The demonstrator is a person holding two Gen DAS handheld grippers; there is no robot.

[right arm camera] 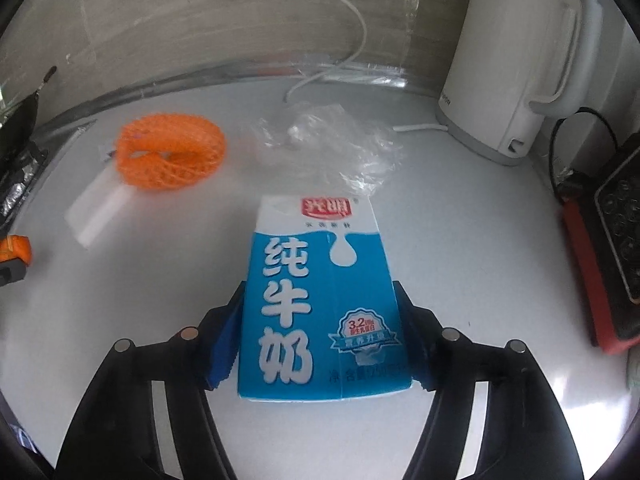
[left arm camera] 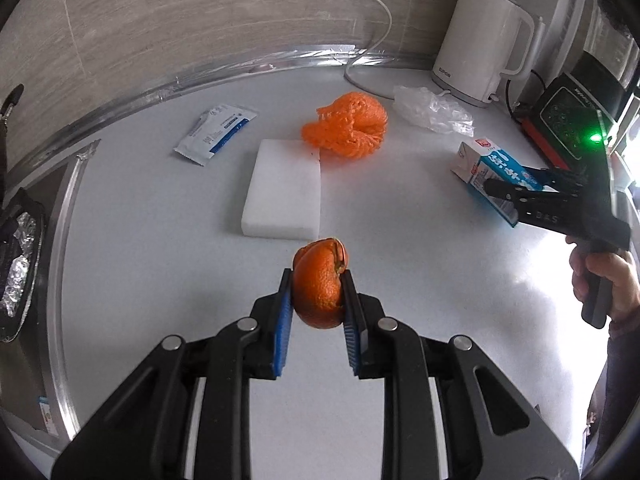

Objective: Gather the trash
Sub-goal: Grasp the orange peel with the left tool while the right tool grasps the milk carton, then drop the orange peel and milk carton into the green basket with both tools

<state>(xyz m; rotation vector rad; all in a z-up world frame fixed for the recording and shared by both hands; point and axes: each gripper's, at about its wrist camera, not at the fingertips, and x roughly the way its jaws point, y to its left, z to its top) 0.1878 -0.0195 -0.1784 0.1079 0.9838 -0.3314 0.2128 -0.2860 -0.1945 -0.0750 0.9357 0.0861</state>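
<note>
While the left gripper (left arm camera: 318, 300) stands clamped on a piece of orange peel (left arm camera: 320, 286), its blue pads (left arm camera: 283, 322) pressing the peel from both sides above the white countertop (left arm camera: 160, 240), the remaining items are listed as follows

Item: right gripper (right arm camera: 320, 336), held by a person's hand (left arm camera: 604, 284) at the right edge of the left wrist view; its fingers stand either side of a blue-and-white milk carton (right arm camera: 320, 300), blue pads against the carton's two long sides. The carton lies flat on the countertop with its printed face up. Whether the pads press firmly or only touch cannot be told for certain.

Item: white foam block (left arm camera: 284, 188), flat on the counter, just beyond the held peel.

Item: orange foam fruit net (left arm camera: 348, 126), bunched, touching the far corner of the block.

Item: clear plastic bag (left arm camera: 432, 110), crumpled, between the net and the kettle, just beyond the carton's top end.

Item: white-and-blue sachet wrapper (left arm camera: 216, 134), flat, left of the net, near the back rail.

Item: white electric kettle (left arm camera: 476, 40), upright at the back right corner, a white cord (left arm camera: 380, 36) trailing along the wall beside it.

Item: dark device with a red edge (right arm camera: 608, 248), far right of the counter.

Item: crumpled foil (left arm camera: 18, 264) in a dark tray, off the counter's left edge
</note>
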